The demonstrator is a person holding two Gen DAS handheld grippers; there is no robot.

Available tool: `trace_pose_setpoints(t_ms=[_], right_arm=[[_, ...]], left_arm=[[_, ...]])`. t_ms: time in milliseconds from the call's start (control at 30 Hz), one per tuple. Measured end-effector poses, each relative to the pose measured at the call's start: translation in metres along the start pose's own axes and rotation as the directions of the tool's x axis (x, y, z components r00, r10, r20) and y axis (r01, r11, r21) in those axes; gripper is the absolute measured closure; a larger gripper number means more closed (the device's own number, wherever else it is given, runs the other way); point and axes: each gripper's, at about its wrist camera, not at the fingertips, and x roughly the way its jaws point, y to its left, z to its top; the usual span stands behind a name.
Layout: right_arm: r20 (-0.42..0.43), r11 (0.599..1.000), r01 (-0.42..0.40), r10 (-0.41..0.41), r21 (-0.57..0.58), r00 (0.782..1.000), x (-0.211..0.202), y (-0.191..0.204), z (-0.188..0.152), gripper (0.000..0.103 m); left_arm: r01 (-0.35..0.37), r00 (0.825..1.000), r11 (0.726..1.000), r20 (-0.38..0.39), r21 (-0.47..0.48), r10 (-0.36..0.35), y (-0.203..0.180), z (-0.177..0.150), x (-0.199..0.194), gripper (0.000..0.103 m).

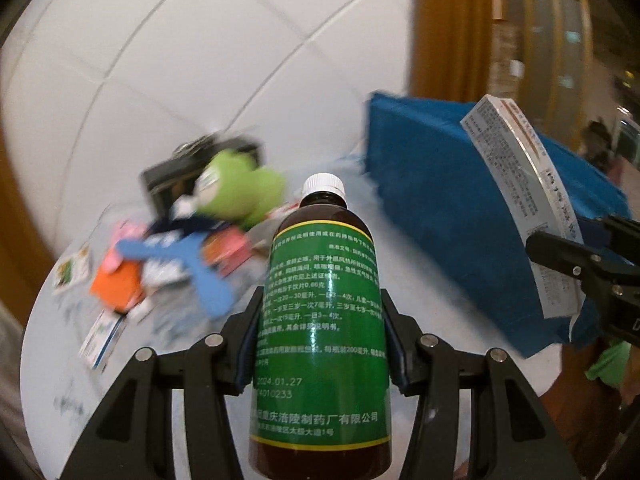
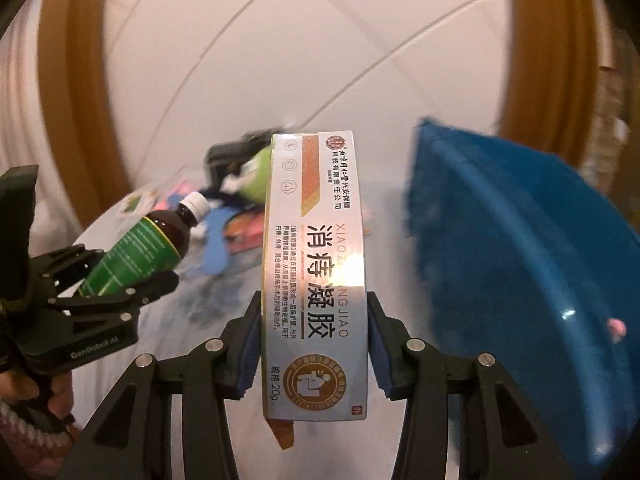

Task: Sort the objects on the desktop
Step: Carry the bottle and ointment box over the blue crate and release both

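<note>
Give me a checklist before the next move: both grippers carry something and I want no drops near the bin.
1. Left gripper shut on bottle, pads on both sides: ok.
2. Bottle cap on: ok.
3. Right gripper shut on box, pads on both sides: ok.
4. Box flap closed: not ok, an orange flap hangs from the near end.
5. Blue bin beside the box, its opening in view: ok.
6. Room in the bin: cannot tell, its inside is blurred.

A home: tiled floor (image 1: 168, 40), toy-cluttered table (image 1: 200, 352).
</note>
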Motion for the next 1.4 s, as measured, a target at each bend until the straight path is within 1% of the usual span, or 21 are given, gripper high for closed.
trace_pose_setpoints(t_ms=[33, 167, 267, 300, 400, 467, 533, 567, 633, 767, 867, 967, 1100, 1233, 1267, 1333, 1400], right_arm=[[0.022, 0.999, 0.029, -0.030, 0.020, 0.999, -0.013, -0.015, -0.001, 0.057], [0.088, 0.992, 0.104, -0.110, 0.070, 0.990, -0.052, -0.061, -0.002, 0.057], [0.140, 0.980, 0.167, -0.181, 0.105, 0.973, -0.085, -0.101, 0.000, 0.057], [0.159, 0.974, 0.190, -0.209, 0.124, 0.965, -0.097, -0.118, 0.001, 0.057], [0.175, 0.955, 0.249, -0.276, 0.163, 0.945, -0.119, -0.162, 0.001, 0.057], [0.166, 0.944, 0.274, -0.305, 0.186, 0.938, -0.126, -0.193, -0.001, 0.057], [0.154, 0.936, 0.292, -0.323, 0.195, 0.934, -0.126, -0.224, -0.001, 0.057], [0.140, 0.933, 0.302, -0.331, 0.197, 0.933, -0.123, -0.237, -0.002, 0.057], [0.117, 0.927, 0.318, -0.344, 0.198, 0.932, -0.119, -0.261, -0.005, 0.057], [0.061, 0.930, 0.307, -0.324, 0.201, 0.944, -0.105, -0.307, -0.014, 0.057], [0.017, 0.927, 0.320, -0.329, 0.197, 0.944, -0.093, -0.334, -0.019, 0.057], [-0.022, 0.924, 0.324, -0.326, 0.205, 0.945, -0.081, -0.355, -0.024, 0.057], [-0.063, 0.919, 0.342, -0.336, 0.197, 0.940, -0.071, -0.369, -0.029, 0.057], [-0.098, 0.916, 0.348, -0.334, 0.201, 0.937, -0.057, -0.391, -0.038, 0.057], [-0.105, 0.914, 0.351, -0.336, 0.202, 0.936, -0.054, -0.392, -0.040, 0.057], [-0.117, 0.915, 0.349, -0.331, 0.204, 0.936, -0.051, -0.395, -0.043, 0.057], [-0.120, 0.916, 0.344, -0.325, 0.206, 0.938, -0.049, -0.396, -0.047, 0.056]], left_arm=[[0.019, 1.000, 1.000, 0.016, 0.021, -0.019, -0.018, 0.008, 0.000, 0.052], [0.081, 0.994, 0.994, 0.073, 0.070, -0.087, -0.078, 0.039, -0.005, 0.052], [0.111, 0.985, 0.987, 0.122, 0.114, -0.125, -0.124, 0.063, -0.010, 0.052], [0.121, 0.981, 0.984, 0.136, 0.127, -0.138, -0.141, 0.073, -0.011, 0.052], [0.151, 0.971, 0.975, 0.162, 0.162, -0.178, -0.191, 0.098, -0.009, 0.052], [0.168, 0.966, 0.970, 0.168, 0.177, -0.198, -0.223, 0.110, -0.005, 0.052], [0.178, 0.966, 0.966, 0.156, 0.186, -0.208, -0.250, 0.121, 0.001, 0.052], [0.185, 0.967, 0.964, 0.141, 0.189, -0.213, -0.268, 0.127, 0.008, 0.052], [0.199, 0.968, 0.961, 0.112, 0.193, -0.223, -0.293, 0.134, 0.019, 0.052], [0.206, 0.974, 0.953, 0.051, 0.220, -0.222, -0.336, 0.143, 0.038, 0.052], [0.220, 0.974, 0.945, -0.006, 0.241, -0.225, -0.359, 0.145, 0.049, 0.052], [0.215, 0.977, 0.938, -0.053, 0.270, -0.209, -0.371, 0.144, 0.057, 0.052], [0.210, 0.977, 0.929, -0.087, 0.304, -0.192, -0.380, 0.140, 0.060, 0.052], [0.185, 0.982, 0.933, -0.098, 0.308, -0.163, -0.377, 0.141, 0.067, 0.051], [0.180, 0.983, 0.934, -0.099, 0.309, -0.156, -0.376, 0.141, 0.068, 0.049], [0.169, 0.985, 0.936, -0.093, 0.310, -0.147, -0.375, 0.142, 0.067, 0.035], [0.160, 0.986, 0.936, -0.083, 0.314, -0.141, -0.376, 0.141, 0.065, 0.030]])
